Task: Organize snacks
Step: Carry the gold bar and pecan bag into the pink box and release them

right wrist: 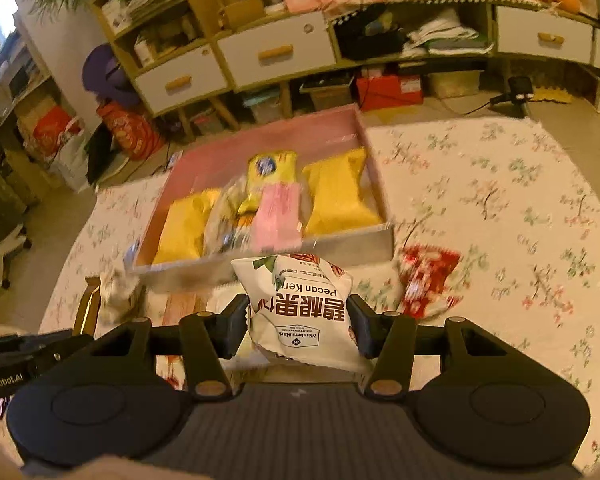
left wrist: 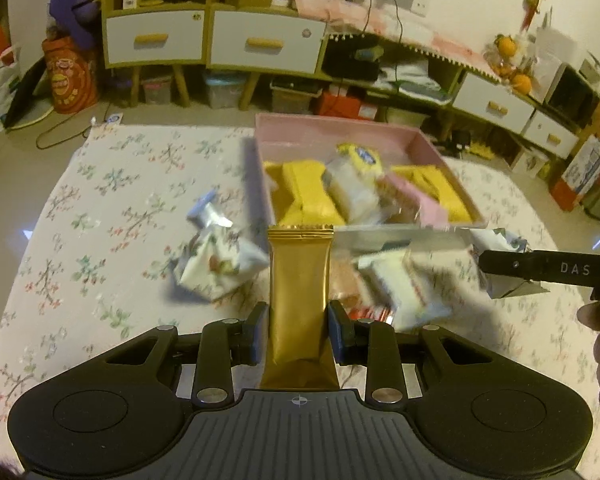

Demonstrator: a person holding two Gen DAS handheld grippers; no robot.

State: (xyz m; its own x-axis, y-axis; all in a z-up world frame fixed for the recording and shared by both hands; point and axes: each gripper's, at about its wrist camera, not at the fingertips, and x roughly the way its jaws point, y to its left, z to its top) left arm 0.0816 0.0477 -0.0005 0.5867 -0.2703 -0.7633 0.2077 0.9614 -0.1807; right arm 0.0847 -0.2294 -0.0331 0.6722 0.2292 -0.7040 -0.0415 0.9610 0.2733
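Observation:
My left gripper is shut on a long gold snack packet, held above the floral cloth just short of the pink box. My right gripper is shut on a white pecan kernel pouch, held near the pink box's front wall. The box holds several yellow packets, a pink packet and a clear-wrapped snack. The right gripper also shows in the left wrist view, with the pouch. The gold packet shows at the left of the right wrist view.
Loose snacks lie on the cloth in front of the box: white packets, a white bar and a red packet. The table edge lies past the box. Cabinets with white drawers and floor clutter stand behind.

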